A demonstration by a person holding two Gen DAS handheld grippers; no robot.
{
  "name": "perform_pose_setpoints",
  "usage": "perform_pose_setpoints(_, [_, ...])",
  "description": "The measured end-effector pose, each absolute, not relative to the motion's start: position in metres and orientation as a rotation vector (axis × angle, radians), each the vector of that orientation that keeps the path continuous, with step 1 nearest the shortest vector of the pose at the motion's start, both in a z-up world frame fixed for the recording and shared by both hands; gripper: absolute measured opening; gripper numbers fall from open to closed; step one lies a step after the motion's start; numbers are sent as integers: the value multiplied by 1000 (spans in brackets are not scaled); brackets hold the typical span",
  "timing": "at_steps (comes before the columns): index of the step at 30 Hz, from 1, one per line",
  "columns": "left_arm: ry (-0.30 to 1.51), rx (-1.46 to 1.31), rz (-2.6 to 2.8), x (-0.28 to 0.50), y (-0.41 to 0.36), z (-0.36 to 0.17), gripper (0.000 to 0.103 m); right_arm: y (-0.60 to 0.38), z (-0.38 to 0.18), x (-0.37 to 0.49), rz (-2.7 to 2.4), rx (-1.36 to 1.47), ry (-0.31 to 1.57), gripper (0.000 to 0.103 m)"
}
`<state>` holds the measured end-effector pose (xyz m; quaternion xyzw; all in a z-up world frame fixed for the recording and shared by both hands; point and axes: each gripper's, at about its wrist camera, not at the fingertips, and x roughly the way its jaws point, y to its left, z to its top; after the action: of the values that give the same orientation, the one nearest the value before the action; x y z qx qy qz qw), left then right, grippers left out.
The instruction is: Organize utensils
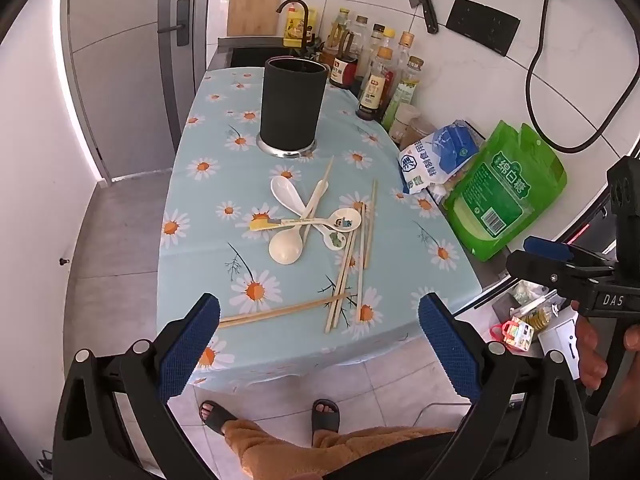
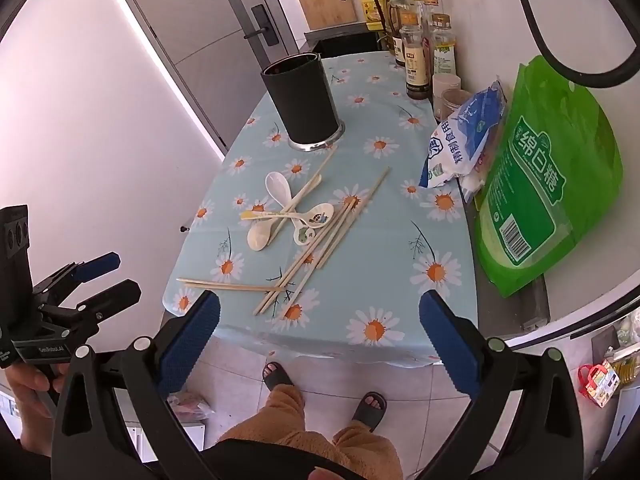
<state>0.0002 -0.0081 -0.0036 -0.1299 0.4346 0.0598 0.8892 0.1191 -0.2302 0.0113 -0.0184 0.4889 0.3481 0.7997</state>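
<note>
Nothing is sorted yet: spoons (image 1: 298,216) and chopsticks (image 1: 348,276) litter the surface (image 1: 200,240), black holder (image 1: 291,106) empty-looking, both tongs (image 1: 319,336) (image 2: 319,334) apart.

Two wrist views, above the table's near edge

Both look down and forward over the daisy tablecloth (image 1: 224,184) (image 2: 384,208), sharing the utensil holder (image 1: 291,104) (image 2: 302,102).

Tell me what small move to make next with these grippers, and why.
Probably lower the right gripper onto the pair of wooden chopsticks lying crosswise at the near table edge. Both it and the left gripper are open and empty above the floor, the tall black cylindrical utensil holder stands upright, and the white ceramic spoons lie tangled, so the near pair seems easiest.
</note>
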Motion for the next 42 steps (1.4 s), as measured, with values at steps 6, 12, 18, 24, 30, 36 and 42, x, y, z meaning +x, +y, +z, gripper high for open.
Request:
perform_pose_setpoints(6, [906,-269,117,-3,-6,-4,96,-230,9,120,752,-49,1060,99])
perform_pose_setpoints(12, [907,-265,120,-3,-8,-6,96,-230,7,119,751,-46,1078,99])
perform_pose_setpoints(18, [908,-264,118,-4,-9,-5,96,-229,8,117,750,-51,1078,99])
perform_pose_setpoints(24, [908,-265,115,-4,-8,-7,96,-228,8,116,753,-57,1081,99])
perform_pose_setpoints(30, [908,-266,110,-4,-10,-7,96,-230,11,115,761,-50,1080,99])
perform_pose_setpoints(36, [911,-252,113,-2,-13,-6,96,-228,12,114,773,-52,1077,99])
perform_pose_setpoints(42, [921,-242,115,0,-16,-5,96,-228,12,114,775,-53,1076,99])
